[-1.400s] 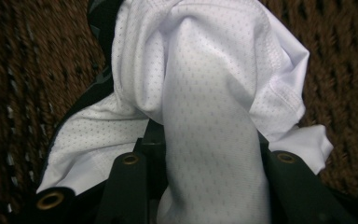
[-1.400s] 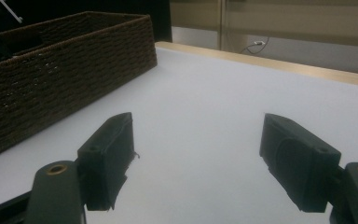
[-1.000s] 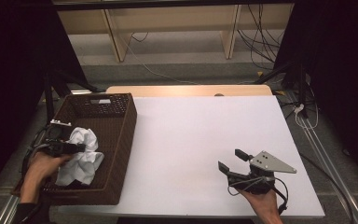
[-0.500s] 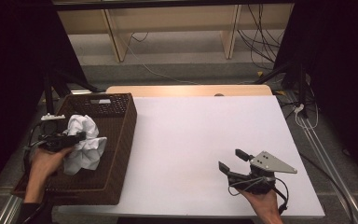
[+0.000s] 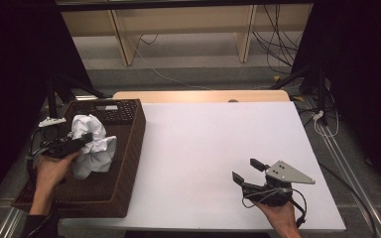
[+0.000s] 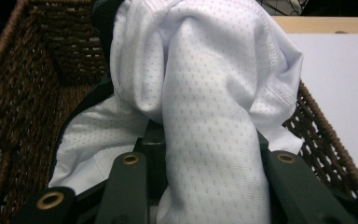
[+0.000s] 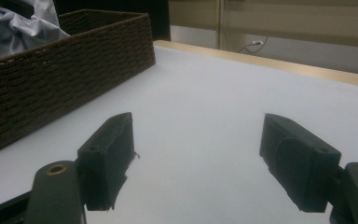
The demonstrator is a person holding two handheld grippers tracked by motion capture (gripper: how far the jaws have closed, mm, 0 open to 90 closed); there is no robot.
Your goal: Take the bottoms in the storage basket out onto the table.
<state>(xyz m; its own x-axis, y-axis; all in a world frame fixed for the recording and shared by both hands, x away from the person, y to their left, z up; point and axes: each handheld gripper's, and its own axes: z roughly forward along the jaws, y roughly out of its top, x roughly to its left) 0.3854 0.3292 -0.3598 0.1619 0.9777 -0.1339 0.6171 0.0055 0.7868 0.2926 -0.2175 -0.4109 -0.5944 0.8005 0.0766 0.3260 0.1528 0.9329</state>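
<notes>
Over the wicker basket (image 5: 129,148) at the table's left, we see our left gripper (image 5: 77,145) clenched on the white mesh garment (image 5: 93,146). A second ago that cloth lay lower in the basket; now it has come up, bunched above the basket floor, and the hand sits higher and farther toward the far wall. In the left gripper view the garment (image 6: 209,116) drapes thick between the two black jaws, with the basket wall (image 6: 37,70) behind. Our right gripper (image 5: 250,173) has kept its spot near the front right of the white table (image 5: 203,134), jaws spread with nothing between them (image 7: 196,158). We count one basket, one garment, two grippers, one table.
</notes>
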